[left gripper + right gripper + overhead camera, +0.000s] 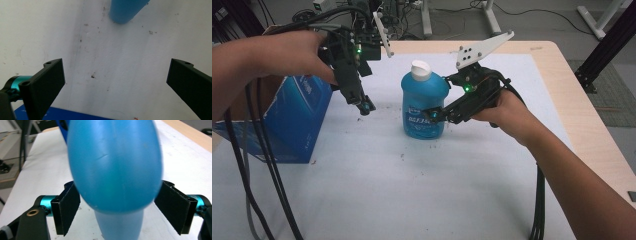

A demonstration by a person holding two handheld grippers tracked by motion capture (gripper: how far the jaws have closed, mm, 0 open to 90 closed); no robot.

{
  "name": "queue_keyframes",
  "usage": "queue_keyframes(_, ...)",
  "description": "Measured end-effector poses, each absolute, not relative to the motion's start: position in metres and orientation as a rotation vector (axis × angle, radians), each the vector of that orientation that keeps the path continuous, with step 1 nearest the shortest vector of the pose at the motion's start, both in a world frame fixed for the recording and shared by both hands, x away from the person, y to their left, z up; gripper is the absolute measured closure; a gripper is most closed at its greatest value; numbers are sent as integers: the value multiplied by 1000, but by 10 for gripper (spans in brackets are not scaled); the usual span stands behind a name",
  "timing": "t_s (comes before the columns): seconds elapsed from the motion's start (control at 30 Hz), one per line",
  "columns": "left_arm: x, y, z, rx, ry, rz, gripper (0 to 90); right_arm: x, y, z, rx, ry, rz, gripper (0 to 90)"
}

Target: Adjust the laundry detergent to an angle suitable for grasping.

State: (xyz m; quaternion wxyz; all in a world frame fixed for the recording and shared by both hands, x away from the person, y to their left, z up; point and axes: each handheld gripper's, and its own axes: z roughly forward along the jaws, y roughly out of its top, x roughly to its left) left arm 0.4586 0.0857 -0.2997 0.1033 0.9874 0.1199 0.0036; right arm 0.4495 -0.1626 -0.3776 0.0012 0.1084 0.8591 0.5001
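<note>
We are working the right gripper [435, 114] around the blue bottle [424, 105], which is standing upright with its white cap [421, 70] near the middle of the white table cover [412, 190]. In the right gripper view the jaws are sitting one on each side of the bottle's body, parted, and we are seeing the left pad right at the plastic while the right one seems a hair off; we are not reading this as a firm clamp. The left gripper [364, 106] is hanging above the cover beside the blue box [292, 120], its jaws spread wide with nothing between them, the bottle's base well ahead of it in the left gripper view.

To do this step well, we are judging that the right jaws need to be centred on the widest, flattest part of the body, both pads square to it, so the rounded plastic is not squirting out sideways. We are keeping the squeeze gentle, since a soft bottle is likely dimpling under load, and keeping the bottle vertical so the cap end is not tipping
</note>
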Motion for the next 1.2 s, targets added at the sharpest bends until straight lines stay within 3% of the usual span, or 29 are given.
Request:
queue_keyframes(0.4,458,88,-299,2909,361,15,17,451,-171,-372,377,2710,1620,201)
queue_keyframes(0.47,458,89,-299,2911,360,14,16,452,-172,-372,401,2726,1606,18)
queue_keyframes(0.5,458,89,-299,2911,361,15,17,453,-173,-372,408,2740,1603,6)
queue_keyframes(0.77,457,90,-297,2903,366,19,17,450,-193,-355,441,2680,1539,6)
queue_keyframes(1.2,455,91,-294,2894,364,34,17,450,-234,-298,490,2791,926,7)
